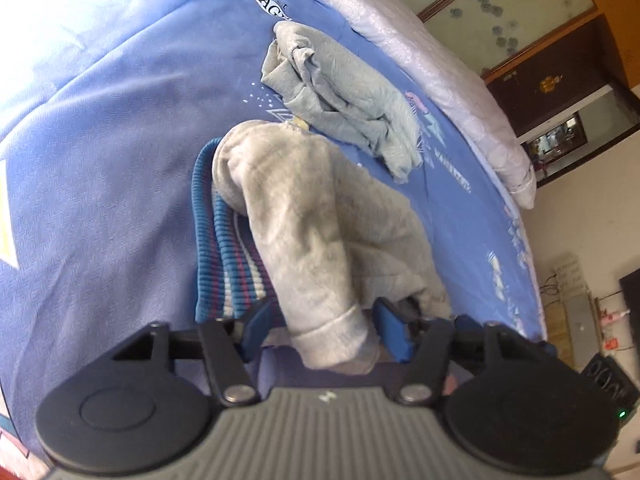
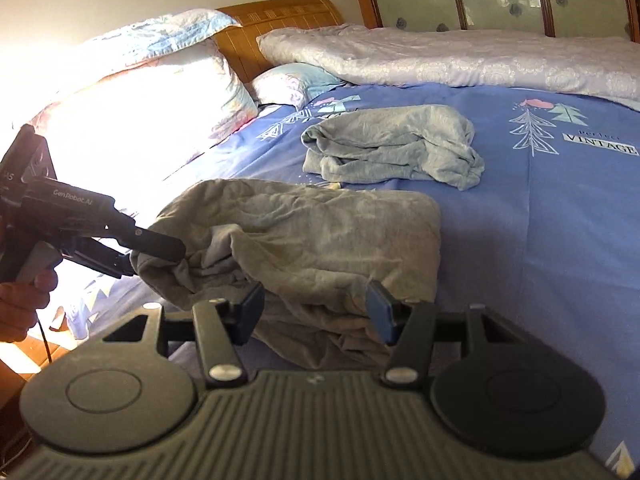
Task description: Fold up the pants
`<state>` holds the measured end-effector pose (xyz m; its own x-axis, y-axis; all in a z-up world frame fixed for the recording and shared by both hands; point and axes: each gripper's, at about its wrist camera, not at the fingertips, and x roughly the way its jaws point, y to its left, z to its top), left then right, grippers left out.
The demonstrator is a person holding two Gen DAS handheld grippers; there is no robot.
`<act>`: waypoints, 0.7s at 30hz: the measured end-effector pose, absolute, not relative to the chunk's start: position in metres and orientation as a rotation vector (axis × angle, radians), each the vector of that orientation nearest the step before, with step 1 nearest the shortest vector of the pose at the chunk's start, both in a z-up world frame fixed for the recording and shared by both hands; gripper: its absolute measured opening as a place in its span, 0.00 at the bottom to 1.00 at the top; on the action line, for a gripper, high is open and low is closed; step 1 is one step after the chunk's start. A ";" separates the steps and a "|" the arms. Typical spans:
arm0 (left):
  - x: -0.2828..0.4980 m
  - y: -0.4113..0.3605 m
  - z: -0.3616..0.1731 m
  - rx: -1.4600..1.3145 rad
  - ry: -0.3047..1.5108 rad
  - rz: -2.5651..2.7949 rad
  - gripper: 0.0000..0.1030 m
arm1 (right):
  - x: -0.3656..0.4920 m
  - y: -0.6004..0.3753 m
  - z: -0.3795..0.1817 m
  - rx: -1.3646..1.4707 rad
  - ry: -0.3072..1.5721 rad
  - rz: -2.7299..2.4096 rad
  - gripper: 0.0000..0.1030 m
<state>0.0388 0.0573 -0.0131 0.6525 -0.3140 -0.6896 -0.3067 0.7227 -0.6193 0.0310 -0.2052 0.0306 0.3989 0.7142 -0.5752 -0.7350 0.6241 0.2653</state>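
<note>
Left wrist view: the left gripper [image 1: 322,330] has its jaws partly apart, and a cuffed leg end of the grey pants [image 1: 304,232] lies between the two blue pads. The cuff sits close against the left pad, while a gap shows on the right-hand side, so the pads do not press on the cloth. The pants run away from the jaws across the blue bedspread [image 1: 100,128], lying over a blue striped knit garment [image 1: 224,264]. Past them, a second, lighter grey garment [image 1: 340,92] lies crumpled near a pale quilt [image 1: 420,48].

Right wrist view: the right gripper [image 2: 316,310] stands about half open, and a bunched fold of the pants [image 2: 320,232] fills the space between its pads; whether the pads press on it I cannot tell. The pants lie in a loose heap at the near edge of the bedspread [image 2: 540,260]. On the left, the left gripper [image 2: 160,248], held in a person's hand [image 2: 24,300], reaches into the heap's left end. The crumpled garment [image 2: 396,148] lies further back, apart from the pants.
</note>
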 end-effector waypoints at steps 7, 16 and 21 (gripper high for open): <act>0.025 0.065 0.010 -0.727 0.830 -0.047 0.18 | 0.026 -0.161 0.020 -0.269 0.657 0.920 0.07; 0.007 0.094 -0.040 -0.797 0.924 0.077 0.51 | 0.007 -0.166 -0.009 -0.316 0.760 0.986 0.02; -0.018 0.099 -0.017 -0.804 0.830 0.094 0.53 | 0.017 -0.184 -0.005 -0.198 0.849 1.025 0.07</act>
<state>-0.0179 0.0992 -0.0165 0.6885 -0.2234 -0.6900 -0.3727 0.7072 -0.6008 0.0169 -0.1840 -0.0050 0.2403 0.6700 -0.7024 -0.8146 0.5328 0.2295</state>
